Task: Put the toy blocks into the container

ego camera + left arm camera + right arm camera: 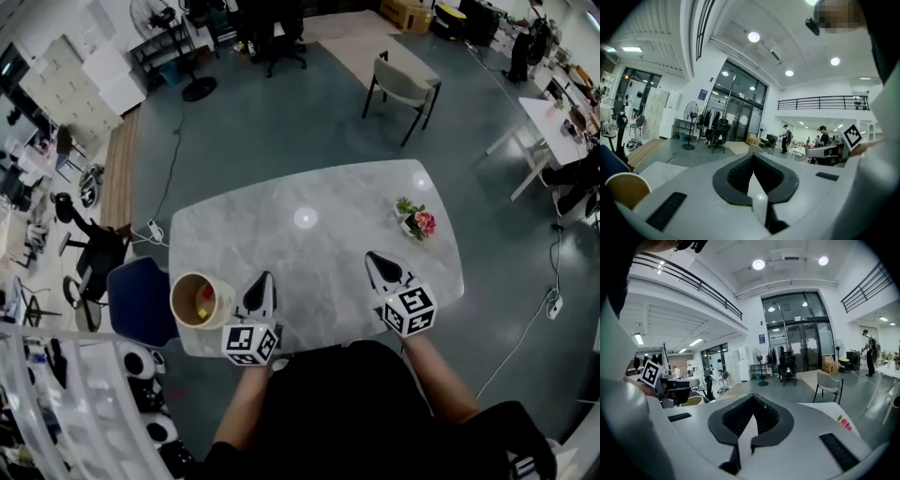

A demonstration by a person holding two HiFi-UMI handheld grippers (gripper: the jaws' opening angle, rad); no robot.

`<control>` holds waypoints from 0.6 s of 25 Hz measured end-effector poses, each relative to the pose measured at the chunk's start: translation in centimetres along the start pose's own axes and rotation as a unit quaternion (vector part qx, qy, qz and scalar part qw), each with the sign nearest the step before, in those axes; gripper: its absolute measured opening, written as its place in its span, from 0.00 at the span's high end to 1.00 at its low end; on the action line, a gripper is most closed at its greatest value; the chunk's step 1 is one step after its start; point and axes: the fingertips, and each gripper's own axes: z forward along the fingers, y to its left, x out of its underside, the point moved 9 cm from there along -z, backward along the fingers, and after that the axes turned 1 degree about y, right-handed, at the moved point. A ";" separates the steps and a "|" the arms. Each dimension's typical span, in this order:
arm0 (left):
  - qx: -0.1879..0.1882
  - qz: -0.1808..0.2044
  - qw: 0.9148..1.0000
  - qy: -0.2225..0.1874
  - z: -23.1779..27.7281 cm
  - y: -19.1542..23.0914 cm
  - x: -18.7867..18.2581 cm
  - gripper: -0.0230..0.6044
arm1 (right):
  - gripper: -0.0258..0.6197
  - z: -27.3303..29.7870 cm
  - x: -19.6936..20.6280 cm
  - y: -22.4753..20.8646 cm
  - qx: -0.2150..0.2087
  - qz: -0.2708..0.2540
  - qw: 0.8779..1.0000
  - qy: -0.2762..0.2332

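The container [174, 298], a round open cup with a brown inside, stands on the pale marble-patterned tabletop [319, 202] at its near left corner, close to the edge. Inside it lie toy blocks: a yellow block [202, 312] and, just beyond it, a red block [206, 293]. No other blocks show on the tabletop.

The left gripper [264, 281] is held over the near edge just to the right of the container and points away from the person. In the left gripper view its jaws [753, 158] are pressed together with nothing between them, and the container's rim [621, 187] shows low at the left. The right gripper's marker cube [853, 136] shows at the right of that view.

The right gripper [373, 259] is held well apart from the left one, further right over the near edge, and also points away. In the right gripper view its jaws [753, 401] are closed on each other and empty. The left gripper's marker cube [650, 373] is at the left of that view, with the container's rim [692, 401] beside it.

A small pot of pink flowers [418, 221] stands near the far right corner of the tabletop, beyond the right gripper. A beige chair [403, 84] stands on the grey floor beyond the tabletop, and a blue chair [141, 300] stands to the left of the container
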 end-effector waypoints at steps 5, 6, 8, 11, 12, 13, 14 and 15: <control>-0.008 0.011 1.000 0.001 2.1 -3.2 0.4 0.96 | 0.96 -1.5 0.5 -3.2 0.003 0.007 1.000 -0.002; -0.004 0.012 1.000 0.002 2.5 -3.7 0.5 0.96 | 0.96 -1.7 0.5 -3.7 0.003 0.007 1.000 -0.001; 0.000 0.013 1.000 0.006 3.2 -4.5 0.6 0.96 | 0.96 -2.0 0.7 -4.6 0.003 0.007 1.000 0.000; -0.005 0.012 1.000 0.011 3.8 -5.3 0.9 0.96 | 0.96 -2.2 1.3 -5.7 0.000 0.011 1.000 0.003; -0.006 0.012 1.000 0.013 3.8 -5.5 1.1 0.96 | 0.96 -2.2 1.5 -6.0 -0.001 0.013 1.000 0.004; -0.008 0.011 1.000 0.015 3.9 -5.7 1.3 0.96 | 0.96 -2.2 1.7 -6.2 -0.002 0.014 1.000 0.004; -0.009 0.011 1.000 0.017 3.9 -5.8 1.5 0.96 | 0.96 -2.2 1.8 -6.3 -0.003 0.014 1.000 0.005; -0.011 0.011 1.000 0.017 4.0 -5.8 1.8 0.96 | 0.96 -2.1 2.0 -6.5 -0.005 0.014 1.000 0.005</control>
